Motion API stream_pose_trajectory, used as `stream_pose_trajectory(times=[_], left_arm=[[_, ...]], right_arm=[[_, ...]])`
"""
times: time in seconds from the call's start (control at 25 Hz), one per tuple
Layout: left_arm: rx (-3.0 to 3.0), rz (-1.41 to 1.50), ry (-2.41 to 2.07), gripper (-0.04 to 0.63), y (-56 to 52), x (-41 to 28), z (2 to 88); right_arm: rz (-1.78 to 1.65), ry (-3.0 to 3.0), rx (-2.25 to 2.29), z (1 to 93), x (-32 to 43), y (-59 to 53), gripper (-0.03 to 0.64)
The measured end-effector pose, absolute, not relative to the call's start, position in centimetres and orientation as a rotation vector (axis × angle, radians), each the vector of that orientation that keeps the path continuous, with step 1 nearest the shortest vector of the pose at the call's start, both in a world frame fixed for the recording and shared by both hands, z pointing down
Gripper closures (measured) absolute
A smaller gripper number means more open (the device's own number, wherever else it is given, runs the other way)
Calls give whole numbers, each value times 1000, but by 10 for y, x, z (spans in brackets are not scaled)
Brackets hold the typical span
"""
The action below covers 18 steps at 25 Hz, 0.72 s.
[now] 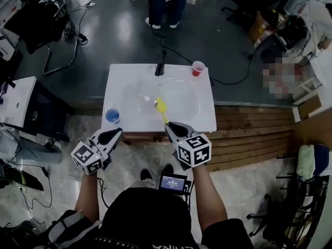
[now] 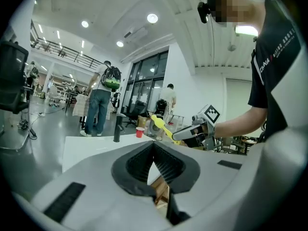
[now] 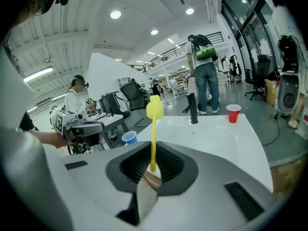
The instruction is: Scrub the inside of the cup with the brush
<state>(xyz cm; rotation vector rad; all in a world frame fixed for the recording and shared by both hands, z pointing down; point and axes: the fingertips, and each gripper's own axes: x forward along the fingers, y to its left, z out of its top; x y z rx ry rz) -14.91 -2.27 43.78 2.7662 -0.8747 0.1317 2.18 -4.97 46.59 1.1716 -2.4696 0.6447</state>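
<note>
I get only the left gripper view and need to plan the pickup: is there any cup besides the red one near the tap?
Observer: Yes. The head view shows a blue cup at the front left corner of the sink top, just beyond your left tongs.
Operator: My view shows the brush only from the side. How is it gripped?
Observer: In the right gripper view, the right tongs are shut on the bottom end of the yellow brush, and its handle stands straight up from the jaws with the head on top.
</note>
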Motion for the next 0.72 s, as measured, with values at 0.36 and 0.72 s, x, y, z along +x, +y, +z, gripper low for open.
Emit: stream_pose_trajectory(times=[0.36, 0.72], left_arm=[[2662, 39, -778, 591, 8, -110, 447], [2629, 94, -804, 591, 52, -67, 453]], right_arm=[[714, -2456, 1260, 474, 65, -8, 576], [695, -2496, 1297, 469, 109, 41, 575]])
